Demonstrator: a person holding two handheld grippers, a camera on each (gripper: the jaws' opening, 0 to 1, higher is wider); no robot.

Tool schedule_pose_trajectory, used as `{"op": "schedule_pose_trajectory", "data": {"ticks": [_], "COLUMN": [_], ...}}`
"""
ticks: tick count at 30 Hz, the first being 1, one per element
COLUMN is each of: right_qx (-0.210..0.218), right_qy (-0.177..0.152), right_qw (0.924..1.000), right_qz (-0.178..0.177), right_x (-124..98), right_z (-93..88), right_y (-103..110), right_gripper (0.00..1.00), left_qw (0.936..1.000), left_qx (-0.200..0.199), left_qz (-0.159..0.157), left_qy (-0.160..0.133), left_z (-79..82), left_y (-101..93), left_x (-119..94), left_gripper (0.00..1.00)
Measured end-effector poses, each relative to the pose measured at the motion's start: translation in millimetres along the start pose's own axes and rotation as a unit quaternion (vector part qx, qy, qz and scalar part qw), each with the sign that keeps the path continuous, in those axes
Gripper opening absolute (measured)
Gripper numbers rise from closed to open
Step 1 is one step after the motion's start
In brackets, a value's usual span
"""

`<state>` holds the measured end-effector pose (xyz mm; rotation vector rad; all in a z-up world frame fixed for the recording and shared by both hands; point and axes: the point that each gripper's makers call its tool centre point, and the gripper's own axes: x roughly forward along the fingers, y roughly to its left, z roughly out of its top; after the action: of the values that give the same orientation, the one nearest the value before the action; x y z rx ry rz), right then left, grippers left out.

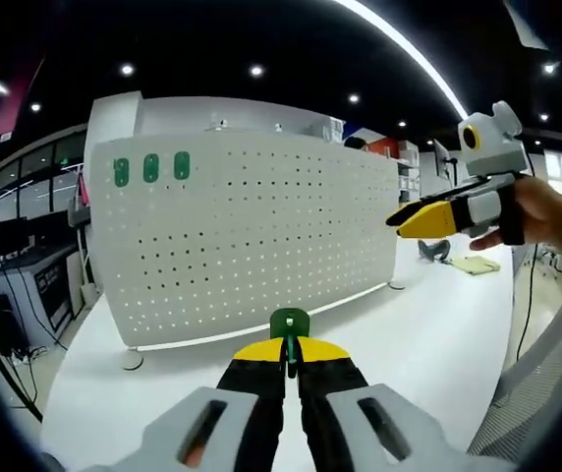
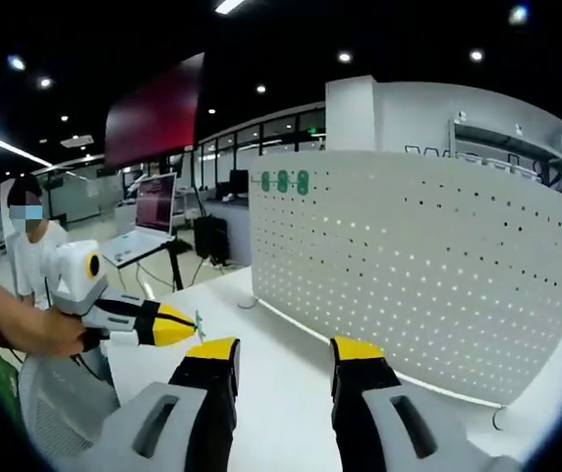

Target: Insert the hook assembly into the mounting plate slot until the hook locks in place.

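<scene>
Left gripper view: the left gripper (image 1: 289,356) rises from the bottom centre of the frame, its yellow-tipped jaws pressed together on a small green hook (image 1: 289,324), which stands upright just above the tips. The white pegboard (image 1: 252,236) stands on the white table (image 1: 419,324) across the middle of the frame, curved by the lens, well apart from the held hook. Three more green hooks (image 1: 150,168) sit in a row at the board's upper left corner, side by side, seated in the holes.

At the right of the same frame the right gripper (image 1: 428,218) comes in level, tips pointing left toward the board's right edge; its jaws look nearly together here. A hand (image 1: 541,211) wraps the grip behind it, forearm running off the right edge.

Right gripper view: the right gripper (image 2: 286,359) shows two jaws rising from the bottom centre, spread apart, with bare table (image 2: 291,393) visible between the tips and nothing held. The pegboard (image 2: 428,265) fills the right half of the frame; the three hooks (image 2: 282,181) sit at its upper left corner. At lower left the left gripper (image 2: 188,326) points right, level, with the green hook (image 2: 200,324) a small speck at its tip. An arm (image 2: 26,329) holds it from the left edge. A laptop (image 2: 148,221) stands open on a desk in the background, left of the board
</scene>
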<state>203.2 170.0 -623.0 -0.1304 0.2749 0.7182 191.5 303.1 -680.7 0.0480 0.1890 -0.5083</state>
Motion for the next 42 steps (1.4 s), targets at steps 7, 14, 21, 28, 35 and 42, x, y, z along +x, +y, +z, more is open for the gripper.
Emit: {"op": "schedule_pose_trajectory", "data": {"ticks": [7,14,21,28,35,42], "right_qx": [0.01,0.019,0.02,0.02,0.018,0.02], "right_qy": [-0.014,-0.026,-0.033,-0.046,-0.058,-0.067], "right_qw": [0.9998,0.9994,0.9991,0.9986,0.9981,0.9973], "right_qz": [-0.008,-0.013,-0.015,-0.017,-0.014,-0.022], "right_x": [-15,-27,-36,-43,-48,-59], "right_z": [2.6,4.4,8.6,19.2,26.5,30.4], "right_y": [-9,-17,-21,-26,-28,-37], "right_gripper": [0.41,0.44,0.47,0.5,0.51,0.51], "left_qw": [0.9999,0.9988,0.9958,0.9934,0.9908,0.9873], "left_qx": [-0.005,0.001,0.003,0.001,0.007,0.002], "left_qz": [0.01,0.029,0.05,0.061,0.071,0.088], "left_qy": [-0.013,-0.041,-0.077,-0.097,-0.114,-0.132], "left_z": [26.2,66.0,112.1,142.9,173.1,199.5], "left_y": [8.3,22.0,37.8,44.8,46.5,59.3], "left_x": [10,22,34,47,64,84], "left_gripper": [0.03,0.03,0.03,0.03,0.03,0.04]}}
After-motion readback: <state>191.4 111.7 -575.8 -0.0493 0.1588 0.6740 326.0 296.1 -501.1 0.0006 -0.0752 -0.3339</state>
